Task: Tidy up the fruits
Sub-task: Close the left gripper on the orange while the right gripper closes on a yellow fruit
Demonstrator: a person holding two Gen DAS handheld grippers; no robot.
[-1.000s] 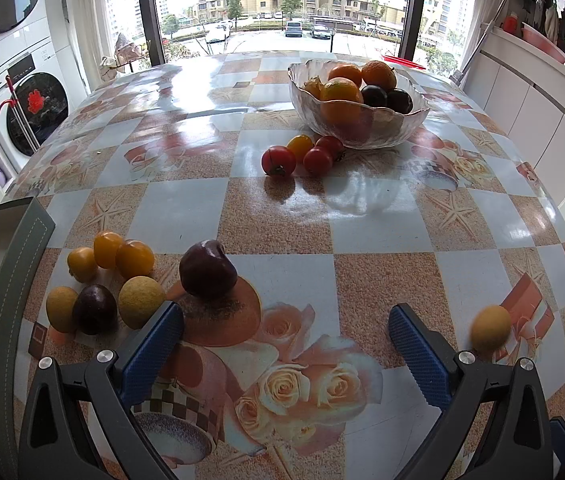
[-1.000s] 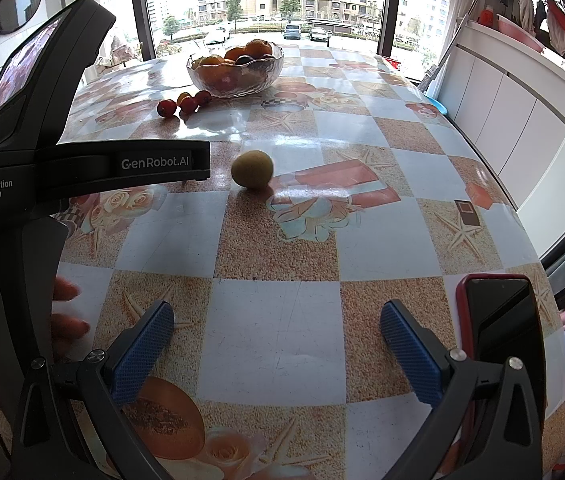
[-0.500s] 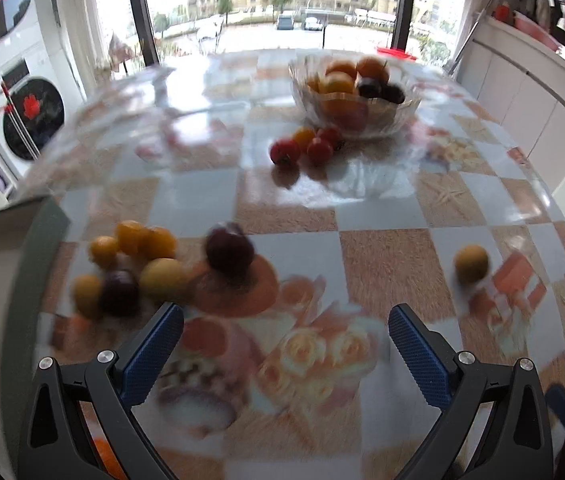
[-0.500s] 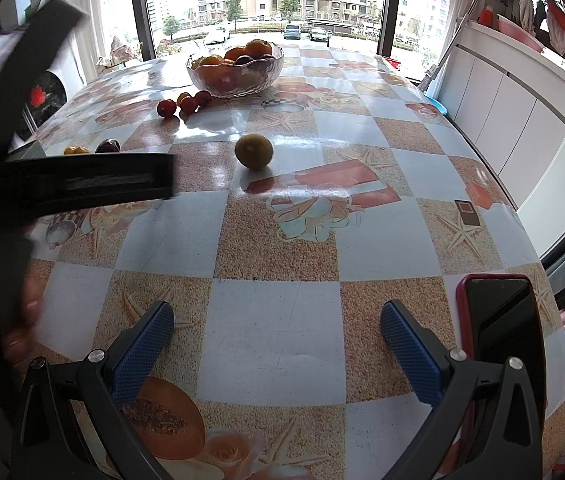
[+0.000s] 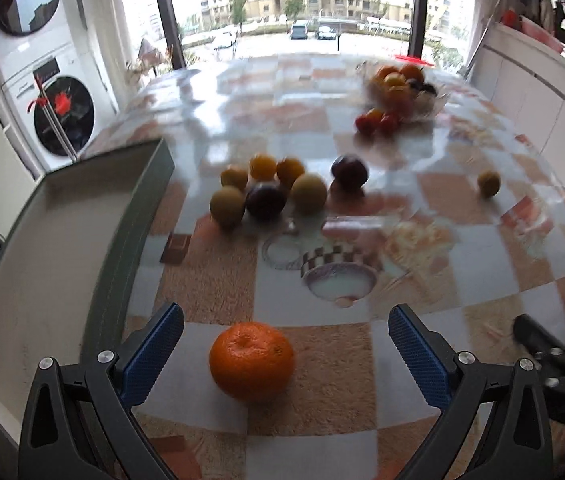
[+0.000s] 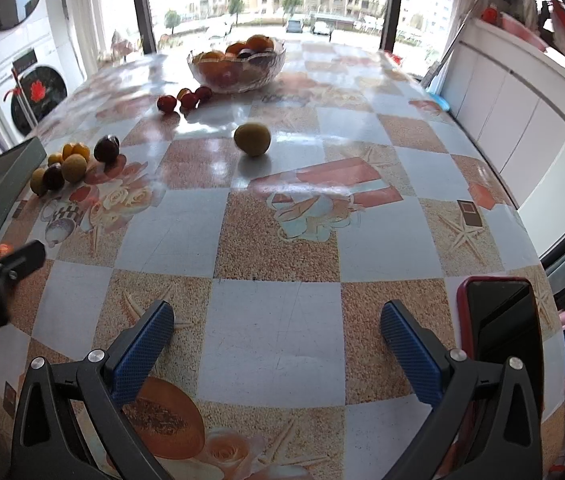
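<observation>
An orange tangerine (image 5: 251, 360) lies on the table just ahead of my open, empty left gripper (image 5: 285, 344), between its fingers' lines. Beyond it sits a cluster of yellow and dark fruits (image 5: 268, 190) with a dark plum (image 5: 349, 172) beside it; the cluster also shows in the right wrist view (image 6: 67, 165). A lone yellow fruit (image 6: 252, 139) lies mid-table. A glass bowl (image 6: 238, 65) full of fruit stands at the far end, with small red fruits (image 6: 184, 100) in front. My right gripper (image 6: 277, 336) is open and empty above the tablecloth.
A grey tray (image 5: 54, 248) lies at the table's left edge. A red-cased phone (image 6: 498, 328) lies at the front right edge. A washing machine (image 5: 54, 104) stands far left, and white cabinets (image 6: 514, 112) run along the right.
My left gripper has pulled back and swung left. The tangerine has come into view in front of it and the fruit cluster now lies farther ahead. The right gripper has not moved.
</observation>
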